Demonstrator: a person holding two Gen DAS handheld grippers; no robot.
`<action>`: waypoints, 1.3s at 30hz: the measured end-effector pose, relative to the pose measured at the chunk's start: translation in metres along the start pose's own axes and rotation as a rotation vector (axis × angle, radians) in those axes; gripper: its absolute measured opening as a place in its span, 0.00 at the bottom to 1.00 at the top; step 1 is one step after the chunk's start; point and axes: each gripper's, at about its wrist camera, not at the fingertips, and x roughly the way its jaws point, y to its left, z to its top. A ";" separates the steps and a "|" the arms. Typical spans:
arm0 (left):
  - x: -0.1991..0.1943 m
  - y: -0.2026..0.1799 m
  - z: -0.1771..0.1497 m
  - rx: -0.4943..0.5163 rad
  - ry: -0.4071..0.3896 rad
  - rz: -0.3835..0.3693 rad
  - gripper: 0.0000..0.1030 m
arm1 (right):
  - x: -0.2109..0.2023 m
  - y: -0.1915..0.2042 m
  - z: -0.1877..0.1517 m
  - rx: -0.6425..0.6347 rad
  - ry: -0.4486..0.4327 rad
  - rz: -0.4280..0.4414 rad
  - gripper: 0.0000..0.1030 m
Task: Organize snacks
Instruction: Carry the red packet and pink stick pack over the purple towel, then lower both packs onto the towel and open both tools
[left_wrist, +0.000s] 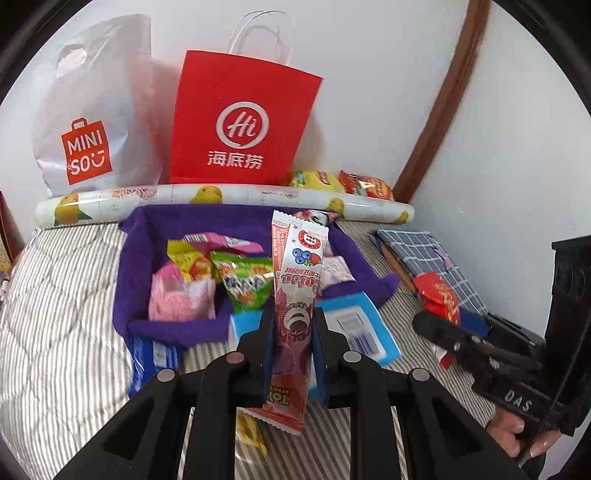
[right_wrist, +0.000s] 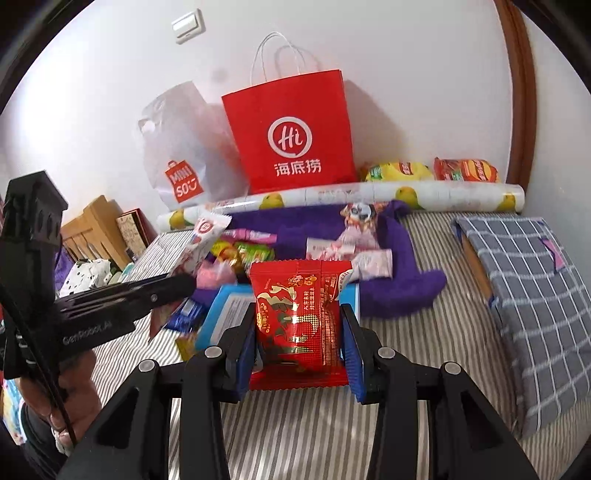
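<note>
Above the near edge of the purple basket, on the striped bed, both claws are loaded. Left claw clenched on a long pink stick snack, held upright, its far end leaning over the basket. Right claw clenched on a red foil packet, gripped across its lower half, seam at the near edge. Risks, as judged: the stick snack is pinched low on a slim, slick wrapper, so it could pivot or slide out if swung fast; released from this height it may bounce off the heap of packets already inside and land on the blue box just near of the basket. The basket walls look soft and slumped on the right, so a packet dropped near that rim could roll out onto the bed. The two claws sit close; crossing paths could knock one load loose. Stick snack: pink-red, cartoon bear print, crimped ends, uncrushed. Red packet: glossy, gold print, puffy, intact.
</note>
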 end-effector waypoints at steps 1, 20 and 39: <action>0.002 0.002 0.004 -0.004 0.003 0.001 0.17 | 0.005 -0.003 0.007 -0.001 -0.003 -0.004 0.40; 0.104 0.007 0.076 -0.007 0.125 0.067 0.18 | 0.128 -0.048 0.081 -0.021 0.090 -0.024 0.40; 0.140 0.006 0.082 -0.001 0.189 0.095 0.18 | 0.163 -0.066 0.059 0.042 0.209 0.007 0.41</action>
